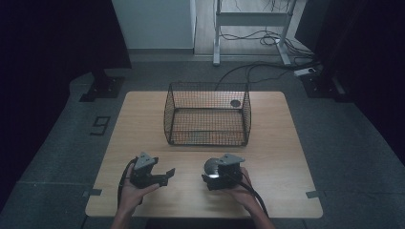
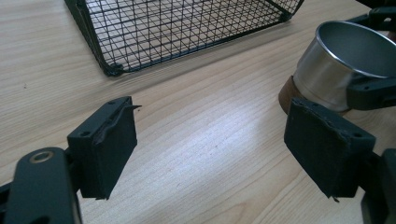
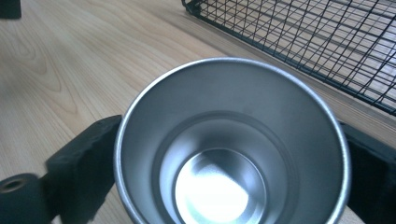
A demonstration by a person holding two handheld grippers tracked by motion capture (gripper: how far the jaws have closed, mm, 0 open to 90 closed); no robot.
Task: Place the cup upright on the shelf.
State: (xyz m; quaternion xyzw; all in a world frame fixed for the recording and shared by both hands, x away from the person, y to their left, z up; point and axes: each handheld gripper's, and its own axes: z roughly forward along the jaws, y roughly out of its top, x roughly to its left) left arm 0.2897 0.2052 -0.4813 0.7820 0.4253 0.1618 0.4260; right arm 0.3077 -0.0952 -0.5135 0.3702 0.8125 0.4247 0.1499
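A steel cup with a brown base stands between the jaws of my right gripper, which is shut on its sides. The cup sits at the front right of the wooden table, and the left gripper view shows the cup at the right edge. My left gripper rests at the front left, open, with bare table between its pads. An empty black wire basket stands at the middle back of the table, beyond both grippers.
The wooden table has bare wood on both sides of the basket. A small dark round mark shows through the basket's far right wall. Cables and a metal frame lie on the floor behind.
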